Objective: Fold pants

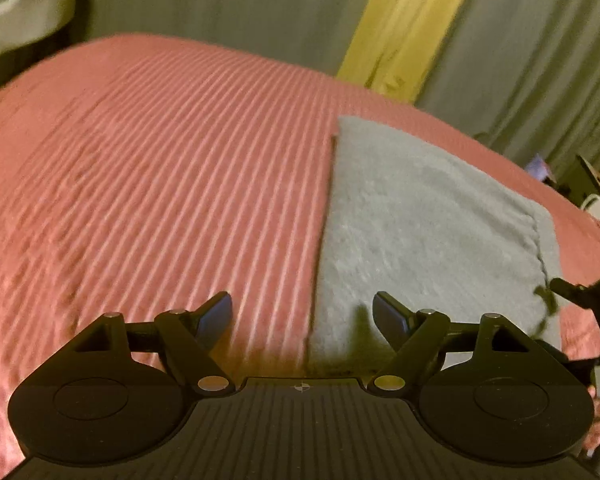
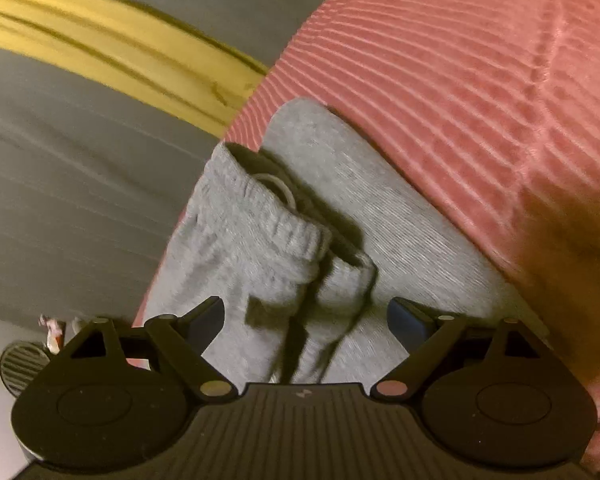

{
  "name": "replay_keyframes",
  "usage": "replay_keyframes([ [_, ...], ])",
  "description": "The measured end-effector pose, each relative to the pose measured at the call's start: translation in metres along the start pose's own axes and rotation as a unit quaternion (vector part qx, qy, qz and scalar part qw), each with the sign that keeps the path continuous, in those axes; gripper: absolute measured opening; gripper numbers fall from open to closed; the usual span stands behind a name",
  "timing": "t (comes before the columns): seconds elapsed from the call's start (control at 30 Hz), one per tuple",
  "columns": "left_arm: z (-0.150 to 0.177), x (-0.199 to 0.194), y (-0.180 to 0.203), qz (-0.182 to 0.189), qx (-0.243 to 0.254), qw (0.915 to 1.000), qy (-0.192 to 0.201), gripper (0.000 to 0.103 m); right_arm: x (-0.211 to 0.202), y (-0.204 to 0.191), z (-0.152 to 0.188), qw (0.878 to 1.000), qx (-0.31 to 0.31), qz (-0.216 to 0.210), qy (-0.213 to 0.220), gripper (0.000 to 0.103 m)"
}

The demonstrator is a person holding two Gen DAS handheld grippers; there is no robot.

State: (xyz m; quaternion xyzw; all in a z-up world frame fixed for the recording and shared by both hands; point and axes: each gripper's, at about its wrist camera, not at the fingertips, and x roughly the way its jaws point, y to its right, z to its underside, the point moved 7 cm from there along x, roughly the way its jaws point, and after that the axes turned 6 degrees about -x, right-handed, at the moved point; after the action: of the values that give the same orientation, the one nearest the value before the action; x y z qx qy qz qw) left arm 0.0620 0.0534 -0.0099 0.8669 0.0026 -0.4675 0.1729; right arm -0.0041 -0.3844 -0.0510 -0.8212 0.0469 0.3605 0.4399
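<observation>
Grey pants (image 1: 428, 232) folded flat, right of frame, on pink bed (image 1: 160, 168). Waistband (image 2: 268, 220) bunched centre frame, needing tidying. Left gripper (image 1: 302, 316) and right gripper (image 2: 306, 318): fingers spread wide, holding nothing.

Grey pants (image 1: 428, 216) folded flat on bed — waistband (image 2: 268, 216) bunched.

Pants (image 1: 428, 232) plain light grey w/ a faint heathered fleck; ribbed waistband (image 2: 268, 216) same grey, dark drawstring (image 2: 296, 340) hanging toward 6 o'clock. Bedspread (image 1: 160, 168) salmon pink w/ paler raised stripes running approx 7 to 1 o'clock in left wrist view. Curtain (image 1: 240, 4) flat grey-green, w/ a mustard-yellow curtain panel (image 1: 404, 28) at 1 o'clock. Both grippers, left (image 1: 302, 314) and right (image 2: 306, 318), matte black w/ blue-tinted pads (image 1: 388, 314).
</observation>
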Motion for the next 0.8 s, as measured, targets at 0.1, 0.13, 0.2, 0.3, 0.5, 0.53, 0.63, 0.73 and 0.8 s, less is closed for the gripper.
replay_keyframes([
  [0.1, -0.006, 0.010, -0.012, -0.001, -0.044, 0.9990, -0.001, 0.081, 0.006, -0.007, -0.005, 1.000, 0.004, -0.003, 0.006, 0.079],
  [0.13, -0.008, 0.012, -0.016, -0.004, -0.057, 0.9984, 0.002, 0.081, 0.007, -0.008, -0.006, 1.000, 0.001, 0.004, 0.007, 0.074],
  [0.2, -0.011, 0.015, -0.022, 0.006, -0.084, 0.9964, 0.007, 0.081, 0.007, -0.012, -0.004, 0.999, -0.025, 0.022, 0.013, 0.056],
  [0.3, -0.013, 0.023, -0.026, 0.020, -0.110, 0.9938, -0.002, 0.081, 0.010, -0.002, -0.001, 1.000, -0.008, 0.006, 0.015, 0.061],
  [0.5, -0.008, 0.034, -0.020, 0.024, -0.090, 0.9950, -0.037, 0.081, 0.026, -0.006, -0.009, 1.000, 0.005, -0.019, -0.001, 0.075],
  [0.53, -0.007, 0.036, -0.018, 0.026, -0.086, 0.9953, -0.037, 0.081, 0.028, -0.008, -0.009, 1.000, 0.000, -0.007, 0.000, 0.066],
  [0.63, -0.002, 0.036, -0.009, 0.055, -0.065, 0.9953, -0.046, 0.081, 0.021, -0.014, -0.007, 1.000, -0.013, 0.006, 0.013, 0.045],
  [0.73, 0.004, 0.030, 0.002, 0.075, -0.029, 0.9960, -0.041, 0.081, -0.006, -0.037, -0.005, 0.998, -0.044, -0.019, 0.047, 0.041],
  [0.8, 0.003, 0.026, 0.004, 0.079, -0.026, 0.9961, -0.031, 0.081, -0.035, -0.054, -0.001, 0.994, -0.080, -0.026, 0.072, 0.040],
])
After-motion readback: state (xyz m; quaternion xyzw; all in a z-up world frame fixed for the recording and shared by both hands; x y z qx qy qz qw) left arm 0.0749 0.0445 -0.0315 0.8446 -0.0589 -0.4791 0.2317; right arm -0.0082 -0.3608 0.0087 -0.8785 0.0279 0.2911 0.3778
